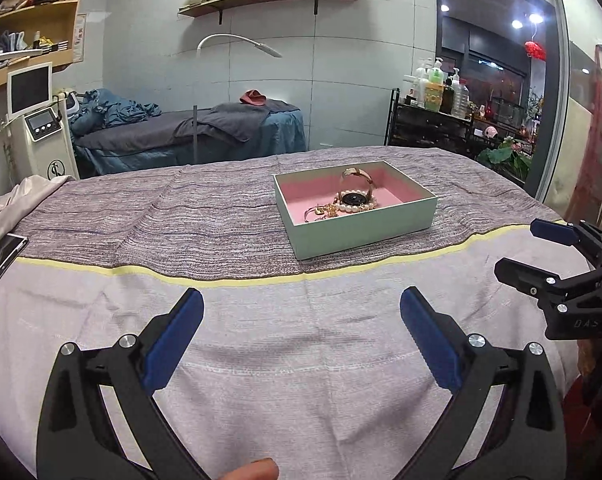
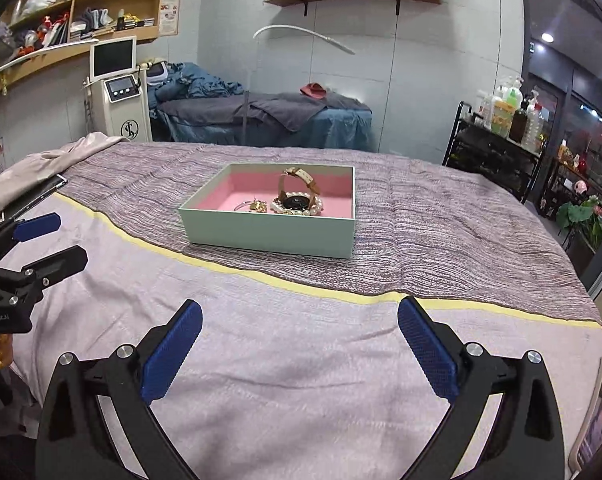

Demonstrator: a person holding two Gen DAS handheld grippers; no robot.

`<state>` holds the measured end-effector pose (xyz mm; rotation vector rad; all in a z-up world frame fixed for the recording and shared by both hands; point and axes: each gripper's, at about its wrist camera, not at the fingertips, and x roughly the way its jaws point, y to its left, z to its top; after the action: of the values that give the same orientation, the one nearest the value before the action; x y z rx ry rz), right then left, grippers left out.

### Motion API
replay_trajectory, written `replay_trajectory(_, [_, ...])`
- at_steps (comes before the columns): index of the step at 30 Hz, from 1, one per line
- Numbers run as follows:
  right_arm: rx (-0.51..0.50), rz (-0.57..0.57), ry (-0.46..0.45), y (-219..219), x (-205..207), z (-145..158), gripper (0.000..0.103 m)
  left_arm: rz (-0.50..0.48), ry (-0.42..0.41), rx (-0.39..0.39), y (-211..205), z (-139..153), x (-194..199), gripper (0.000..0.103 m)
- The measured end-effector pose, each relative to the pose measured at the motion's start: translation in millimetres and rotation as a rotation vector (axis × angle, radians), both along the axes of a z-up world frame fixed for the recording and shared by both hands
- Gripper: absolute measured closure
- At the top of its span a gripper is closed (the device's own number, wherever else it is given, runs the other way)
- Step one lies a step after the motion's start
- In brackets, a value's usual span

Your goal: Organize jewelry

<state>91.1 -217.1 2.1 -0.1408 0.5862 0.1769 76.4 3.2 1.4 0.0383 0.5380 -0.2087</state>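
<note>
A pale green box [image 1: 365, 227] with a pink lining sits on the striped cloth; it also shows in the right wrist view [image 2: 269, 232]. Inside lie a watch with a tan strap [image 1: 355, 196] [image 2: 297, 196], a pearl bracelet [image 1: 357, 207] [image 2: 315, 208] and gold pieces [image 1: 325, 211] [image 2: 257, 205]. My left gripper [image 1: 301, 312] is open and empty, well short of the box. My right gripper [image 2: 299, 320] is open and empty, also short of the box. Each gripper shows at the edge of the other's view [image 1: 541, 256] [image 2: 49, 240].
A tablet [image 1: 1, 258] [image 2: 37, 196] lies at the bed's left edge. A massage bed [image 1: 189, 132], a white device with a screen [image 1: 37, 120] and a black cart of bottles [image 1: 433, 120] stand behind. A booklet [image 2: 597, 412] lies at the right edge.
</note>
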Motion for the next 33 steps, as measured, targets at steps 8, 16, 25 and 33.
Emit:
replay_trajectory(8, [-0.021,-0.019,-0.058,5,-29,2,0.007,0.044,-0.034,-0.018,1,7,-24,0.006])
replay_trajectory(16, [0.016,-0.039,-0.081,1,-38,4,0.007,0.031,-0.056,-0.025,-2,9,-30,0.006])
replay_trajectory(25, [0.03,-0.059,-0.093,-1,-40,6,0.007,0.032,-0.057,-0.025,-6,9,-30,0.006])
replay_trajectory(33, [0.026,-0.058,-0.097,1,-40,5,0.007,0.038,-0.059,-0.02,-7,8,-28,0.006])
